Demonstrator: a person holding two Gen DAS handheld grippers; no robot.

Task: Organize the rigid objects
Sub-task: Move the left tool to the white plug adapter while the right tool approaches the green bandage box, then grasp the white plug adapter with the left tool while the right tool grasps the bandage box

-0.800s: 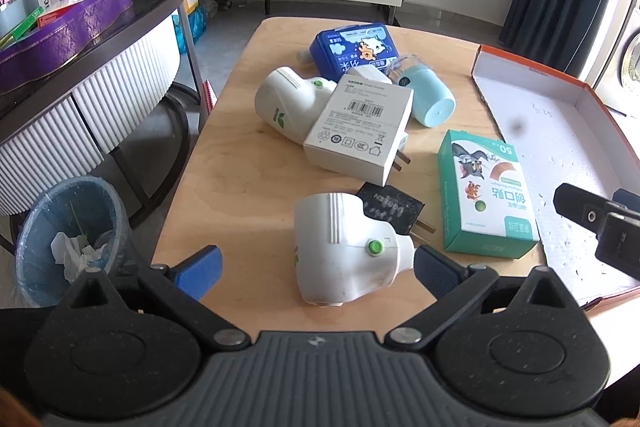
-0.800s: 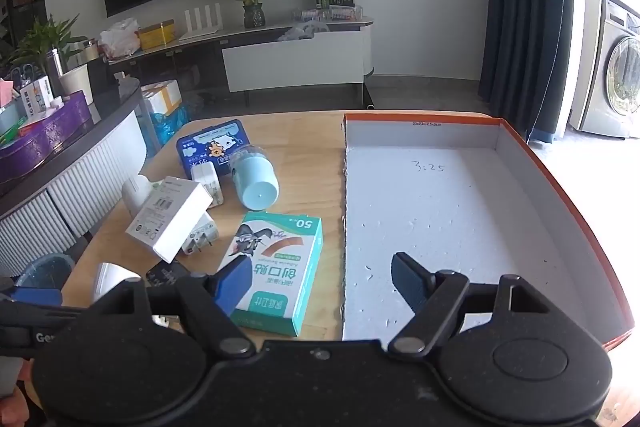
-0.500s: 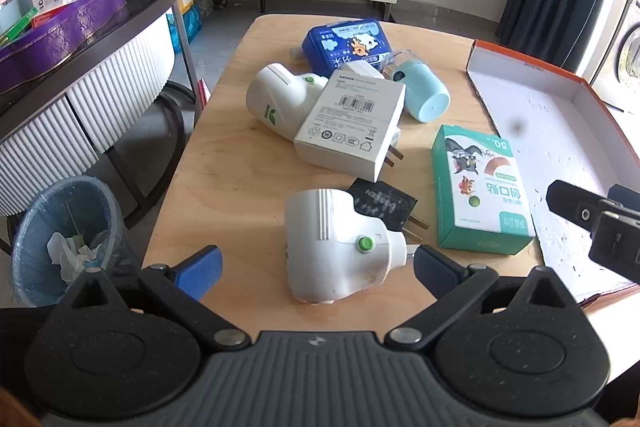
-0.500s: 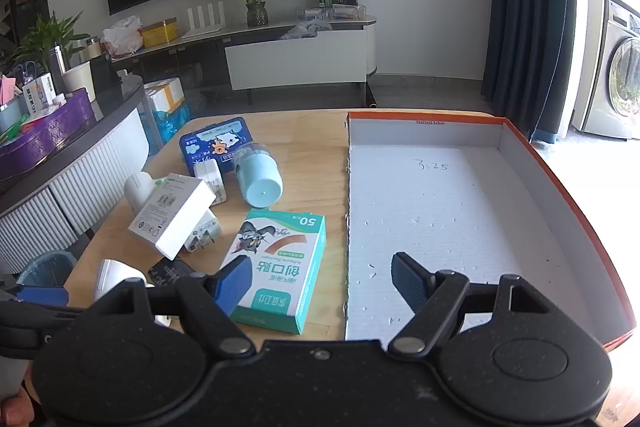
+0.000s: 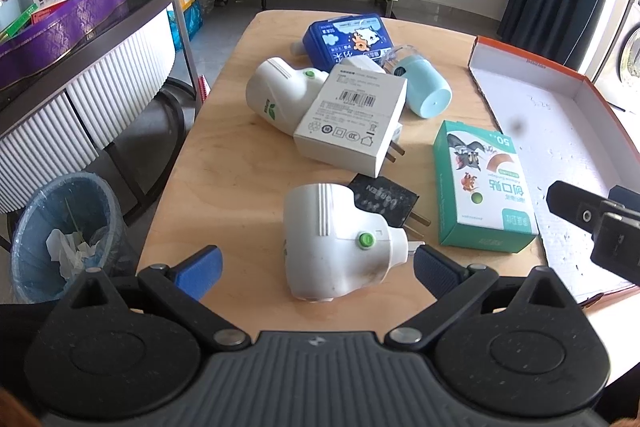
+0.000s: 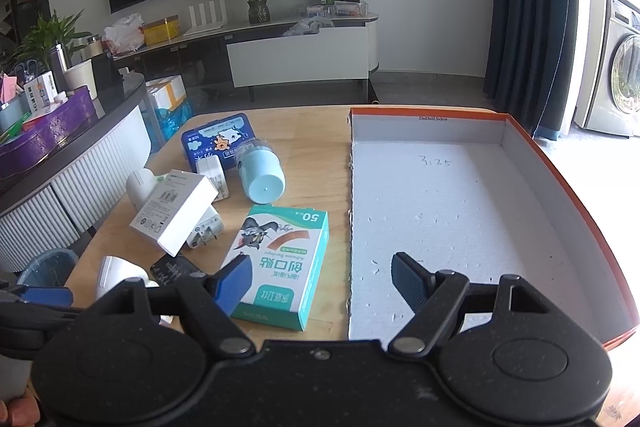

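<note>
Handwriting "3:25" marks the tray [image 6: 440,195]; both grippers' jaws gape, grasping nothing.

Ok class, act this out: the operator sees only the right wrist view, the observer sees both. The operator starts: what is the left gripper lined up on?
Observer: The left gripper, jaws wide open, faces a white plug-in device with a green button. It is not gripped.
Operator: I see only a corner of the black adapter. How does it lie?
Observer: The black adapter lies against that device, its prongs toward the teal box.
Operator: Anything in the bin?
Observer: The bin holds crumpled white paper.
</note>
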